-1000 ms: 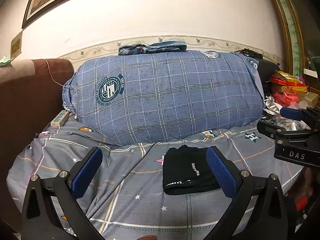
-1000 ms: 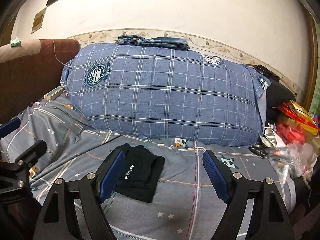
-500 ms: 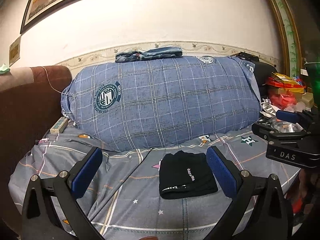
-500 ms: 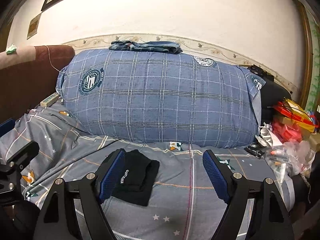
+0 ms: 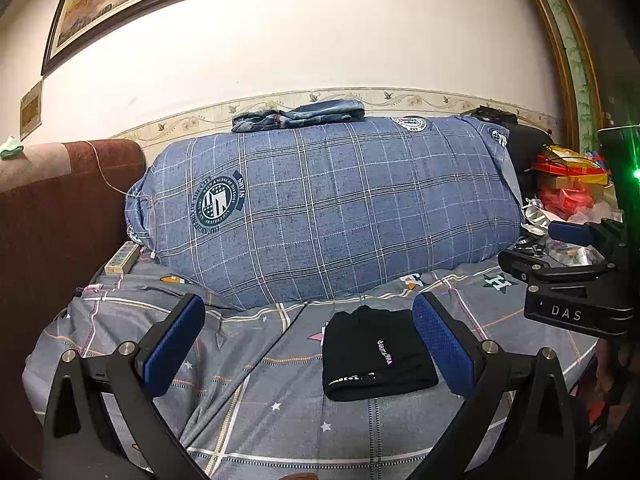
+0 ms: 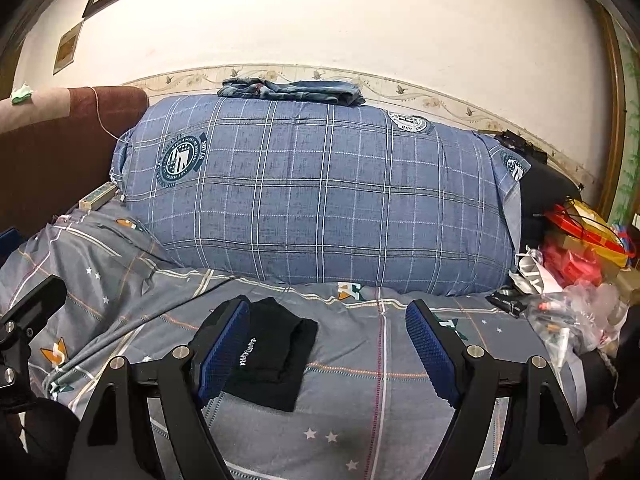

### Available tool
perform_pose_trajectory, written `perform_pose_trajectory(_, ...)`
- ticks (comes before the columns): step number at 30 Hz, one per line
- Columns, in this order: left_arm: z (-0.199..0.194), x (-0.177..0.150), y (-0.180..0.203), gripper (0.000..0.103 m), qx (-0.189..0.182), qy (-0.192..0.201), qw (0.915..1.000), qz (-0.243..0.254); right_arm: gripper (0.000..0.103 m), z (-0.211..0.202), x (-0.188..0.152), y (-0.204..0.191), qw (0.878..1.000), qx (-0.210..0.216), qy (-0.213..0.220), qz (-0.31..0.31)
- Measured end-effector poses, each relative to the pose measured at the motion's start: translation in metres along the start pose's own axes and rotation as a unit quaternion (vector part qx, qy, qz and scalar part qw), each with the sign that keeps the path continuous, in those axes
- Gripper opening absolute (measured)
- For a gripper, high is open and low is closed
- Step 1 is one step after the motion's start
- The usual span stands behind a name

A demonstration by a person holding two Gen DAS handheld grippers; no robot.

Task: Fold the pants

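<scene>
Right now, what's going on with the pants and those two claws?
Left gripper open, empty. Right gripper open, empty. Black pants folded, lying flat on the bed sheet. Nothing in the way.

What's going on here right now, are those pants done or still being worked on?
The black pants lie folded into a compact bundle on the grey bedsheet, in front of the big blue plaid pillow. Neither claw touches them: the left claw and the right claw both hover open above the bed with nothing between their pads. The fold looks finished.
</scene>
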State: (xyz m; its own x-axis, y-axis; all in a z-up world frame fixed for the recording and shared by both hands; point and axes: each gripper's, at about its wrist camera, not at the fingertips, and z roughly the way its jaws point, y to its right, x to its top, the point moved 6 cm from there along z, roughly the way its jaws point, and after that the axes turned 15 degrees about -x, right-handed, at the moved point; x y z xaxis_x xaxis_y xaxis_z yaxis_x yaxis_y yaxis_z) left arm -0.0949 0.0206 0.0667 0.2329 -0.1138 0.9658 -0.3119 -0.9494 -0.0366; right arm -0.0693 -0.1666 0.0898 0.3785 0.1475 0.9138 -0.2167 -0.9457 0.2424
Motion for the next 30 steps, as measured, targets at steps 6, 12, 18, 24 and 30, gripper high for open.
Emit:
perform_pose_trajectory(6, -0.0004, 0.0006, 0.0025, 0.103, -0.003, -0.001, 1.0000, 0.001, 0.082, -0.0030, 0.0012, 0.0026, 1.000, -0.001, 0.003, 0.002)
perform_pose_trajectory(12, -0.0010, 0.0015, 0.0046, 0.103, -0.009, -0.003, 1.0000, -0.002, 0.082, -0.0035, 0.0023, 0.0031, 1.000, -0.002, 0.003, 0.000)
perform_pose_trajectory(18, -0.0016, 0.0023, 0.0056, 0.103, -0.014, -0.004, 0.9999, -0.002, 0.082, -0.0040, 0.0033, 0.0026, 1.000, 0.000, 0.004, 0.001)
perform_pose_trajectory(24, -0.0016, 0.0016, 0.0080, 0.103, -0.020, -0.007, 0.9998, 0.001, 0.082, -0.0050, 0.0034, 0.0021, 1.000, 0.004, 0.004, 0.003)
perform_pose_trajectory(30, -0.0015, -0.0020, 0.0094, 0.103, -0.028, -0.006, 0.9996, 0.002, 0.082, -0.0047, 0.0029, -0.0004, 1.000, 0.006, 0.006, 0.000)
